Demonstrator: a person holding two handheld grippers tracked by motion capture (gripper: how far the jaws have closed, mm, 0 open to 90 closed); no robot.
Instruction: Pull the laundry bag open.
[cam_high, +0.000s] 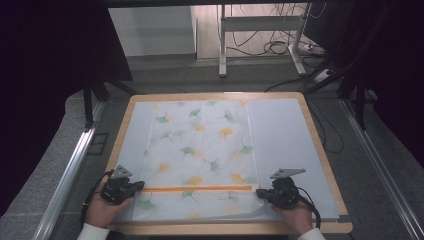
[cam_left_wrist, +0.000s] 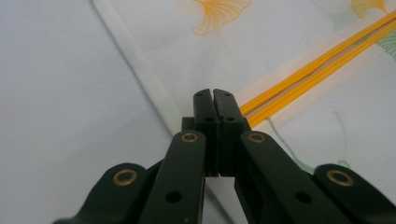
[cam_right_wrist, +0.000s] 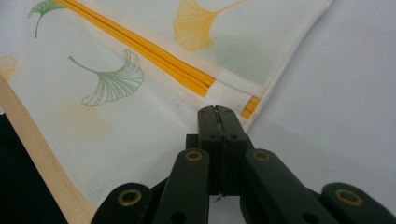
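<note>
a white mesh bag printed with ginkgo leaves (cam_high: 200, 160) lies flat on the pale mat (cam_high: 285, 140) of the wooden table (cam_high: 320, 145), its orange zipper (cam_high: 197, 188) running across between the two tools. the left gripper (cam_high: 134, 187) sits at the zipper's left end; in the left gripper view its jaws are pressed together right at the bag's hem (cam_left_wrist: 149, 88), with the zipper (cam_left_wrist: 317, 70) running off ahead and to the right, though whether any fabric is caught between them i cannot tell. the right gripper (cam_high: 262, 193) is likewise pressed shut at the zipper's other end, its tips just short of the white tab (cam_right_wrist: 231, 95). judging by this, the bag is spread and smoothed, the zipper looks closed, and any folding or opening has not yet begun.
</note>
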